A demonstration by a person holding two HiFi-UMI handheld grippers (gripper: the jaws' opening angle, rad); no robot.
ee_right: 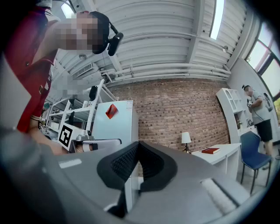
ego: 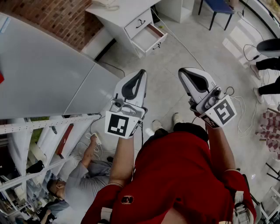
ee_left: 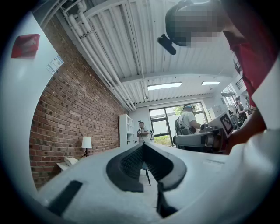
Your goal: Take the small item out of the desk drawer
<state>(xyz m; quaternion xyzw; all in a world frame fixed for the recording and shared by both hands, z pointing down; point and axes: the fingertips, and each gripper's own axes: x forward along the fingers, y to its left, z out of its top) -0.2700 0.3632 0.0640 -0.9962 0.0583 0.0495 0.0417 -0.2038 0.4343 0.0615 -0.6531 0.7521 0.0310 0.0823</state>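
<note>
The left gripper (ego: 139, 75) and right gripper (ego: 184, 72) both have jaws pressed together on nothing, well apart from the desk (ego: 114, 12). Its drawer (ego: 148, 39) stands open, the small item inside too small to tell. The person likely needs to step closer before spreading one gripper's jaws.

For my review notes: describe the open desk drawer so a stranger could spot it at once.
Find the brick wall at the top of the head view; a white desk stands against it. Of the two drawers in its front, the open drawer is the lower one, pulled out with its pale inside showing, while the upper drawer is shut.
</note>
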